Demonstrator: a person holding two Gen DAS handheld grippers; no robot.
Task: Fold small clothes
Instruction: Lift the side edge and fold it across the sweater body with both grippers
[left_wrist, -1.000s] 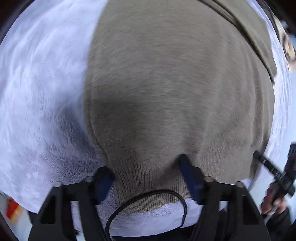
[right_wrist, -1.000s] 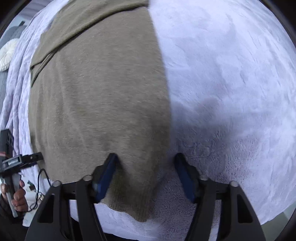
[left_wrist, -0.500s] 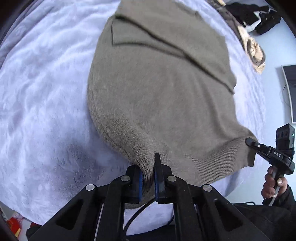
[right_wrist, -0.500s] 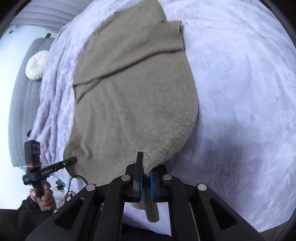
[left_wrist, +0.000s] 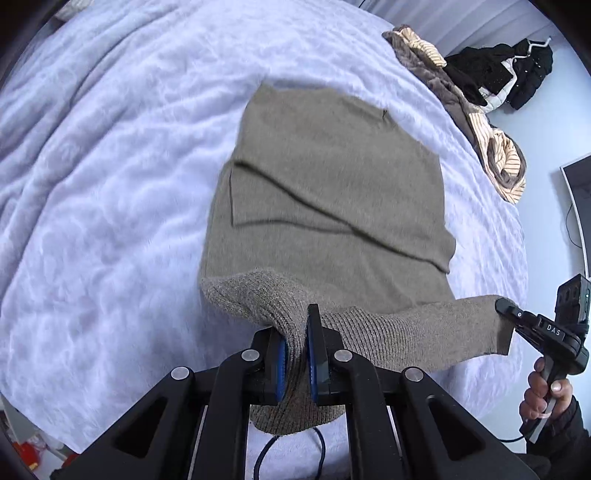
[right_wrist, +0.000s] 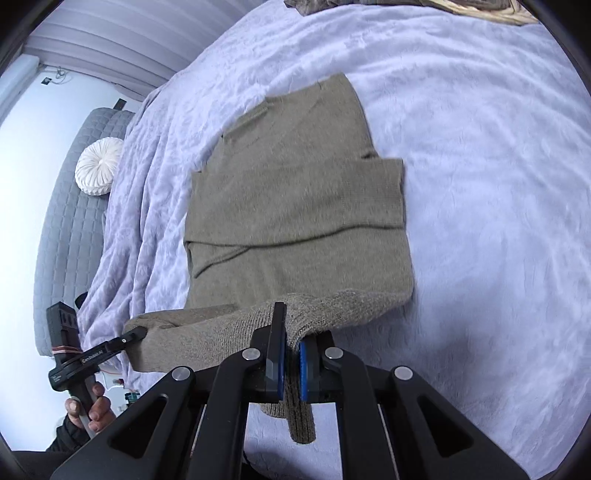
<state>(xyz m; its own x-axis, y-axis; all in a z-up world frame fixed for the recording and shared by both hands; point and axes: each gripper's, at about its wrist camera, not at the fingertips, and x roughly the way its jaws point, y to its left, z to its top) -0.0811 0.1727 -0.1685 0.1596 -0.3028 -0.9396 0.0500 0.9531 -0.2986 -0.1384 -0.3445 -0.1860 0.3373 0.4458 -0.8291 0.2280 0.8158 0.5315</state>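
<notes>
Left wrist view looks down on a taupe knit sweater (left_wrist: 332, 192) lying on a bed under a pale lavender plush blanket (left_wrist: 110, 184), its sleeves folded across the body and the ribbed hem raised off the bedding. The left hand-held gripper (left_wrist: 298, 354) has its blue pads pressed together on one corner of that hem, a tuft of knit hanging below the pinch. At the far end of the hem, the right hand-held gripper (left_wrist: 504, 306) bites the other corner, with a hand (left_wrist: 546, 395) wrapped round its handle (a dark sleeve shows at the wrist).

From the right wrist view the same sweater (right_wrist: 295, 206) is stretched between the two tools: the right hand-held gripper (right_wrist: 291, 363) pinches its corner, and the left hand-held gripper (right_wrist: 136, 334) holds the opposite one, gripped by the other hand (right_wrist: 92, 410). The rest of the garment lies flat on the blanket (right_wrist: 498, 184).

Beyond it, a heap of brown and striped clothes (left_wrist: 491, 147) sits at the bed's edge, with black garments (left_wrist: 498, 74) on the floor near them. A round white cushion (right_wrist: 98, 170) rests against a grey quilted headboard (right_wrist: 70, 229).
</notes>
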